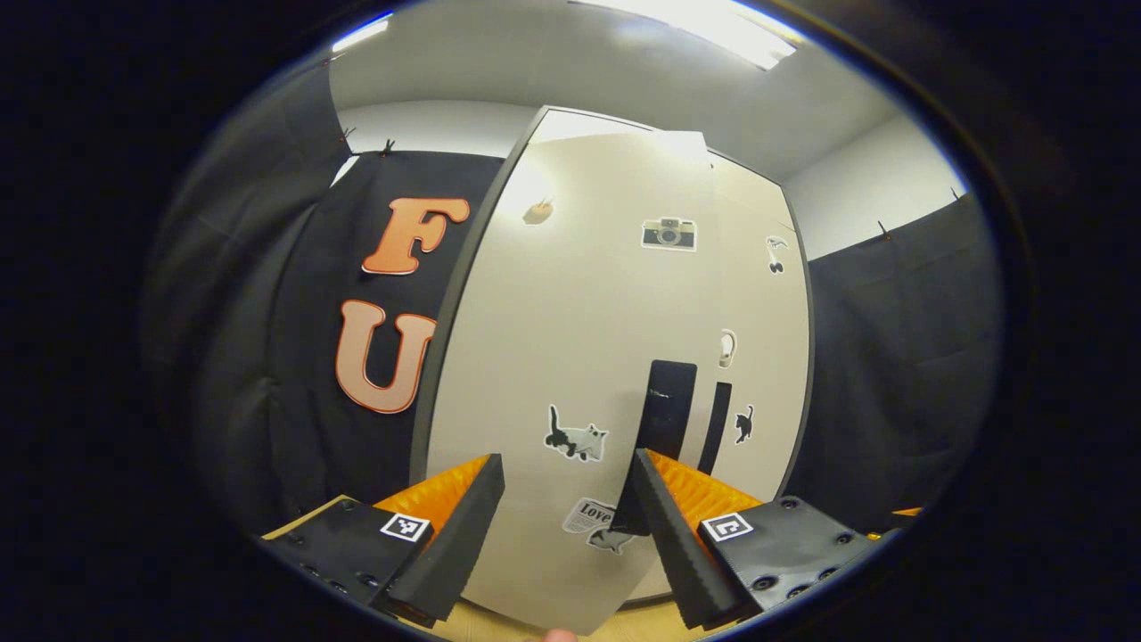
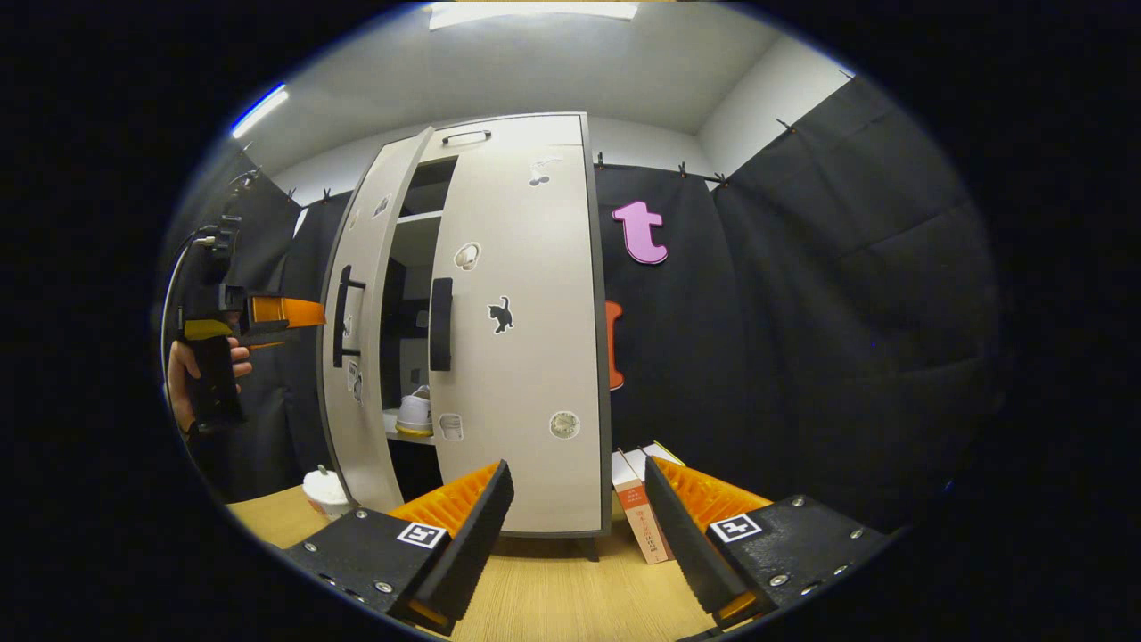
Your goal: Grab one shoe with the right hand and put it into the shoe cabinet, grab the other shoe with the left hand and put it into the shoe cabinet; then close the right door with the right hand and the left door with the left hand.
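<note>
The pale shoe cabinet (image 2: 526, 339) stands on the wooden table. Its right door (image 2: 521, 294) lies flat against the front, while the left door (image 2: 357, 339) hangs ajar. Through the gap a white shoe (image 2: 416, 415) rests on a shelf. In the left gripper view my left gripper (image 1: 566, 499) is open, close up against the left door (image 1: 570, 339), just left of its black handle (image 1: 667, 406). The right gripper view shows a hand holding that left gripper (image 2: 307, 314) beside the door. My right gripper (image 2: 575, 526) is open and empty, back from the cabinet.
Two books (image 2: 637, 513) lean beside the cabinet's right foot. A white cup (image 2: 325, 490) stands on the wooden table (image 2: 553, 597) at the foot of the left door. Black cloth walls close in on both sides.
</note>
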